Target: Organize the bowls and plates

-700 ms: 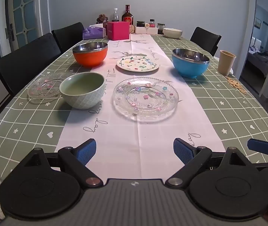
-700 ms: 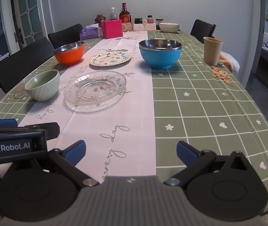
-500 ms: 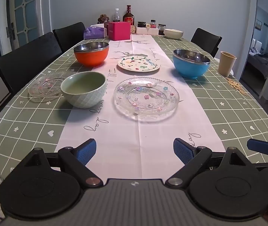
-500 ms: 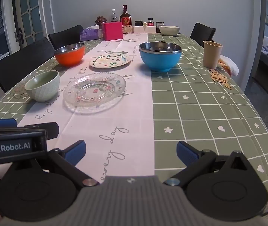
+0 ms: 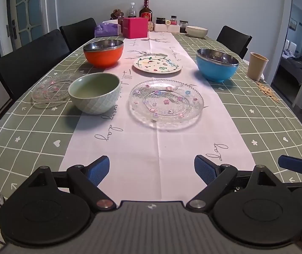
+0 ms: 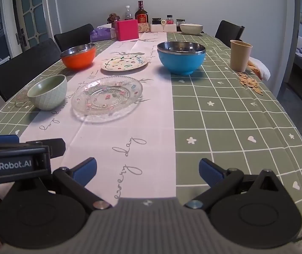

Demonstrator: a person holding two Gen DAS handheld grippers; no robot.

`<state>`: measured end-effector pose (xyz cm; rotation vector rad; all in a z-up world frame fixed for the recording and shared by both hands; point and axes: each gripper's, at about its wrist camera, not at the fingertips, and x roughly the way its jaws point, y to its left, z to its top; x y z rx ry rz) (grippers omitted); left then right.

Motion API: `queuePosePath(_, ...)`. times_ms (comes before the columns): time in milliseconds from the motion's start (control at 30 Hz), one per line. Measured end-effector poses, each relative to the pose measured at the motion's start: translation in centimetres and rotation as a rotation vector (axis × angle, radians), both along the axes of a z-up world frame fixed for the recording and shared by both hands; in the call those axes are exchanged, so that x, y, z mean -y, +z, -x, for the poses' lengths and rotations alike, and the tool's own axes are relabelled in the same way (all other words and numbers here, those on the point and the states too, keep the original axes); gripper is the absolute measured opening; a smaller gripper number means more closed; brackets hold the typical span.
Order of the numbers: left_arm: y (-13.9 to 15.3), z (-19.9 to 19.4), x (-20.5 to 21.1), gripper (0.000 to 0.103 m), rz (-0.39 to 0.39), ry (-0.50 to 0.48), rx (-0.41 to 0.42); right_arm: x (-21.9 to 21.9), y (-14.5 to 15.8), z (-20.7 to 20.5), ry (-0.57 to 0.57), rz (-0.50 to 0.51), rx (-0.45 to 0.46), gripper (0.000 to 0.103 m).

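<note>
bowls and plates sit spread over the desk (image 5: pixel 34 139), which wears a green checked cloth with a pale pink runner down its middle. four bowls can be counted: a pale green bowl (image 5: pixel 94 93) with a quilted outer wall at the left edge of the runner, an orange bowl (image 5: pixel 103 53) with a steel lining further back on the left, a blue bowl (image 5: pixel 217 64) with the same steel lining on the right, and a cream bowl (image 5: pixel 196 31) at the far end. three plates can be counted: a large clear glass plate (image 5: pixel 166 103) dotted with small coloured flowers on the runner just right of the green bowl, a small glass plate (image 5: pixel 51 89) of the same pattern left of the green bowl and partly hidden behind it, and a white painted plate (image 5: pixel 157 64) with doodles between the orange and blue bowls. one tan cup (image 5: pixel 256 66) stands near the right edge, with scattered seeds (image 6: pixel 249 82) beside it. one pink box (image 5: pixel 135 27) and one purple tissue pack (image 5: pixel 107 29) stand at the far end among bottles and jars

the left hand-held gripper (image 5: pixel 152 167) hovers above the near end of the runner with its blue pads spread wide and nothing between them. the right hand-held gripper (image 6: pixel 147 169) is likewise spread wide and holds nothing, well short of all the dishes
</note>
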<state>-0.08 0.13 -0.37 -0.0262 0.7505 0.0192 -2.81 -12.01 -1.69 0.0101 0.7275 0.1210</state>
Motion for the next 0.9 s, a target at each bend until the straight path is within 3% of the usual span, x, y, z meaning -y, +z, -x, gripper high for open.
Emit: queuePosePath(900,-0.47,0.04,-0.14,0.103,-0.012,0.007,-0.010,-0.30,-0.70,-0.26,0.003,0.006,-0.026,0.100)
